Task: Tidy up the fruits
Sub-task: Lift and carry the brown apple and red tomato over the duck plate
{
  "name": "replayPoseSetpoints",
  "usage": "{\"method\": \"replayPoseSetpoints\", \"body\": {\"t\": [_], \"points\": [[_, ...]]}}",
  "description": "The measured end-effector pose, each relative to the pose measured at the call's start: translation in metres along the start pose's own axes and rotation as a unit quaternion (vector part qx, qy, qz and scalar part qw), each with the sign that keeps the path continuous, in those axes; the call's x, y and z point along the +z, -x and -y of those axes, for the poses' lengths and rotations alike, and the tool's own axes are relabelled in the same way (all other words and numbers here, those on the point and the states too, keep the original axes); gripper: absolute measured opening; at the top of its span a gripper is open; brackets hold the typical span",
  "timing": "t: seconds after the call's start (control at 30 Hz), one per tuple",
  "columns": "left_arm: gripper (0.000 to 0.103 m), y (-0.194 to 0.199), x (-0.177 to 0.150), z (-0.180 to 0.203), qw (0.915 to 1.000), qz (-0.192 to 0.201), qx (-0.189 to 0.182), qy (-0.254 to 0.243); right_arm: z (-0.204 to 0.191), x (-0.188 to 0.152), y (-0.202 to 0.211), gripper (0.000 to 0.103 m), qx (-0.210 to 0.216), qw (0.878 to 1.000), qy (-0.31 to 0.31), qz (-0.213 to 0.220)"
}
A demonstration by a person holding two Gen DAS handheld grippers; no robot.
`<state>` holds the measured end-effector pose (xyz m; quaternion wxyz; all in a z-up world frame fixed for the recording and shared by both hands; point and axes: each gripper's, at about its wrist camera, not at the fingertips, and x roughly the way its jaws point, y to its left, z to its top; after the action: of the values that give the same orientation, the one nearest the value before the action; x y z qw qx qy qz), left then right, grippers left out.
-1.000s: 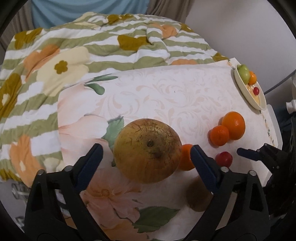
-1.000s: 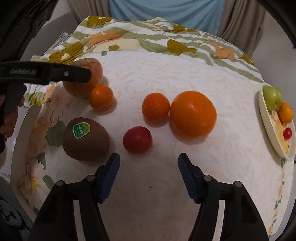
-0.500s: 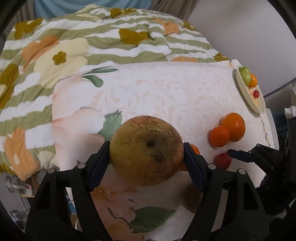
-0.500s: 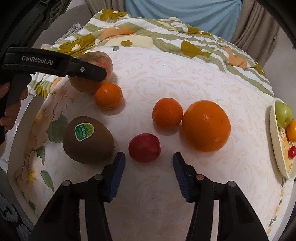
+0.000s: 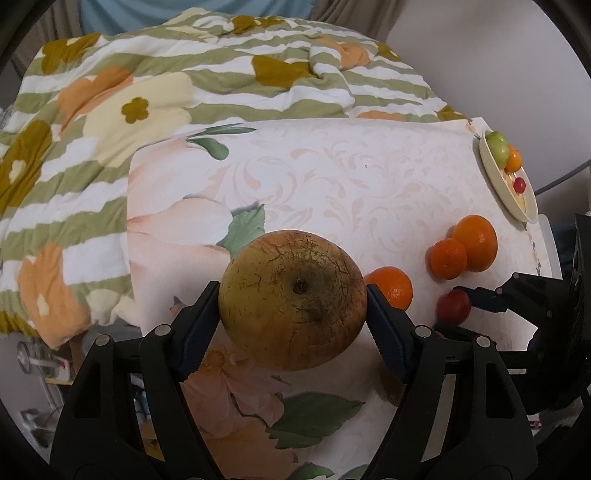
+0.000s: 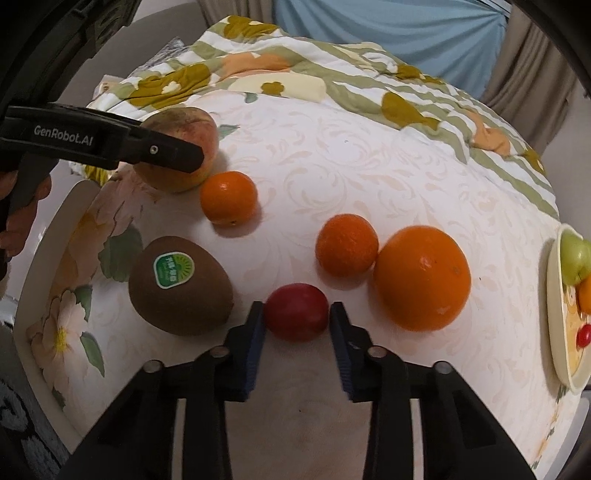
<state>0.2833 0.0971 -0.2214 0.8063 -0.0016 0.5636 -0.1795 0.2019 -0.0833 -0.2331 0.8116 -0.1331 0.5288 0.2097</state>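
Large yellow-brown fruit [image 5: 291,299]: clamped between both pads of the left tool [image 5: 291,317], near the left end of the surface; its cracked, russeted skin and dark stem pit face the left wrist camera. In the right wrist view it shows a reddish flank at far left, partly behind the left tool's black finger.
Left tool: clenched on the large fruit, one blue pad on each side of it.
Small red fruit [image 6: 296,312]: sits on the surface between the right tool's pads, which touch it on both sides.
Right tool [image 6: 296,325]: closed in on the small red fruit, grasping it; in the left wrist view its black finger reaches the red fruit from the right.
Kiwi [image 6: 180,285]: brown, with a green and white sticker on top, just left of the red fruit, lying on the surface.
Small orange by the big fruit [image 6: 228,197]: just beside the large fruit, to its right in both views.
Middle small orange [image 6: 346,245]: beyond the red fruit, touching the big orange.
Big orange [image 6: 422,277]: right of the red fruit, near but apart from it.
Plate [image 6: 556,332]: pale, at the right edge of the surface, well apart from the loose fruit; it holds a green fruit [image 6: 574,258], a small orange one [image 5: 514,158] and a tiny red one [image 6: 583,335].
Surface [image 6: 332,155]: white cloth with faint swirls and large printed flowers and leaves at the left end.
Blanket [image 5: 184,85]: green and white stripes with orange, yellow and olive flowers, bunched beyond the far edge of the surface.
Curtain [image 6: 388,18]: blue, behind the blanket.
Person: fingers [image 6: 14,225] visible at far left around the left tool's handle.
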Motion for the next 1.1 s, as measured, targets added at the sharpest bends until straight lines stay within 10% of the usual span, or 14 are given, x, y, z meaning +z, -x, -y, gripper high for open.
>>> {"method": "replayPoseSetpoints", "body": {"t": [1.1], "points": [[0.083,0.106,-0.007,0.053,0.9943,0.092,-0.024,-0.049,0.022,0.000,0.125,0.031,-0.060,0.988,-0.115,0.087]]}}
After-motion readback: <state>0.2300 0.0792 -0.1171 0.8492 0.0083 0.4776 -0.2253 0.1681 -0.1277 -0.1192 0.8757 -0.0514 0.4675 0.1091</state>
